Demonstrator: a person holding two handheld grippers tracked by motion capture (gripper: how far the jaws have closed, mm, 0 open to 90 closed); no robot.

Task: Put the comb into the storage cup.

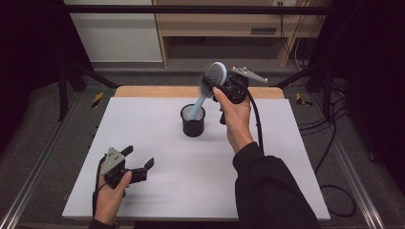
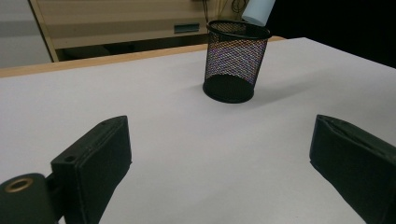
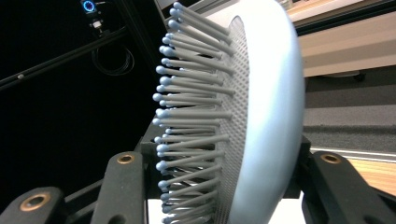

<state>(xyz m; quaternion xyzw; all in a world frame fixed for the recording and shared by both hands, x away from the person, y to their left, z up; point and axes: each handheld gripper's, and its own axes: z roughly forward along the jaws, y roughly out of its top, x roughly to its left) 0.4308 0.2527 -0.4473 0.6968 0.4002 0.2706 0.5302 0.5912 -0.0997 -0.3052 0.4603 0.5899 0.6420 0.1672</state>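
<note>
gripping the brush (image 1: 210,82) by its round head, the right gripper (image 1: 224,86) holds it up over the far middle of the tabletop (image 1: 267,157). brush tilted: head up high and toward the right gripper, pale blue handle slanting down to the left, its lower end just inside the mouth of the cup (image 1: 193,121). in the right gripper view the fingers (image 3: 123,186) sit either side of the head (image 3: 252,116), one against the bristle side, the other against the smooth back; clenched on the brush. in the left gripper view the handle tip (image 2: 258,11) shows at the cup rim (image 2: 238,30).

cup: black mesh, upright, standing on the tabletop a little beyond centre, below and left of the right gripper.

left gripper (image 1: 138,164): low at the near left of the tabletop, well apart from the cup, pointing toward it. fingers (image 2: 93,158) spread wide, nothing between them, released.

beyond the tabletop: a wooden edge strip, then a pale cabinet (image 1: 224,21) against the back.
</note>
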